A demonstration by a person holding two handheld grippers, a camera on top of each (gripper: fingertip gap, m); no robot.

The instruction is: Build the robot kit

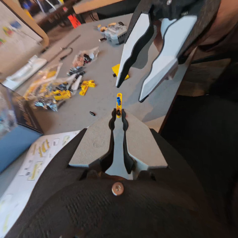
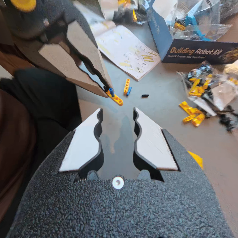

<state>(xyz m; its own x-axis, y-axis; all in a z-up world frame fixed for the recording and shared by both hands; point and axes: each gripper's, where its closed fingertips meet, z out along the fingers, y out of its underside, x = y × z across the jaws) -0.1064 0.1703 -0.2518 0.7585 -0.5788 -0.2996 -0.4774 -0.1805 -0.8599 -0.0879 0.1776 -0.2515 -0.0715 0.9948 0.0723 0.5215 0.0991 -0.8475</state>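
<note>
Grey desk (image 2: 161, 115), cluttered | left hand-held gripper (image 1: 118, 112) clamps yellow beam (image 1: 119, 103), long axis pointing frame-up, blue pin (image 1: 118, 100) inserted | right hand-held gripper (image 2: 117, 110) fingers apart, empty.

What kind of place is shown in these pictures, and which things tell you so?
Probably a hobby or work table set up for building a toy construction kit. The signs: an open instruction booklet, a blue kit box with bags of parts, and loose yellow beams on the grey table.

Each gripper (image 1: 117, 111) (image 2: 117, 110) had a black, grainy printed body; two pale grey wedge fingers (image 2: 82, 145) edged with wavy black pads; a silver screw (image 2: 118, 182) sat centrally.
</note>
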